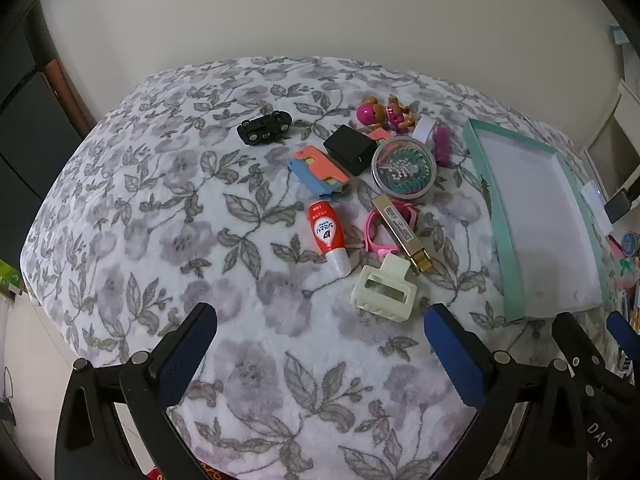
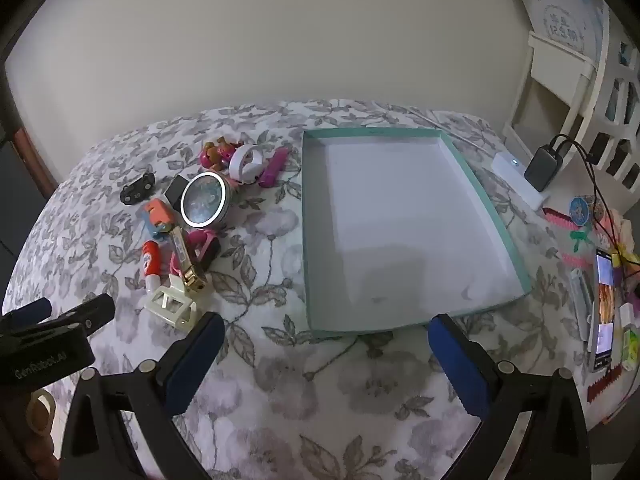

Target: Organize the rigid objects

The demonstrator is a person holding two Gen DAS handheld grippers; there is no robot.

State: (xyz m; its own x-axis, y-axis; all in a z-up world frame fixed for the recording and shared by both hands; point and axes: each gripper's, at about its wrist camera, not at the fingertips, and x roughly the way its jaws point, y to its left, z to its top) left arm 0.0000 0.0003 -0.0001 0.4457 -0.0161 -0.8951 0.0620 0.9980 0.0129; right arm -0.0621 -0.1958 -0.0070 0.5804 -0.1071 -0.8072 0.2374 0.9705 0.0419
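Currently the nearest loose item is the cream hair claw (image 1: 383,290), lying flat on the floral cloth (image 1: 168,208) just ahead of the left gripper (image 1: 320,320), at about 1 o'clock from the midpoint of its jaws, its long side running roughly 10-to-4. Left gripper: jaws spread wide, nothing between them. Right gripper (image 2: 326,330): likewise released and empty, poised at the near edge of the teal tray (image 2: 306,240), which holds nothing.

In the left wrist view the tray lies at 3 o'clock from the claw, well apart. Judgement: left hand is nearer the clutter; right hand is nearer the tray.

Around the claw: gold-ended bar (image 1: 400,232) touching it at 12 o'clock, resting over pink glasses (image 1: 376,228); red tube (image 1: 329,236) just beside at 11 o'clock, cap toward the gripper. Farther out: round tin (image 1: 403,170), black block (image 1: 350,150), orange-blue piece (image 1: 318,172), toy car (image 1: 264,127), pink figures (image 1: 386,114).

Obstruction: the bar's gold end crowds the claw's far edge; near side is free.
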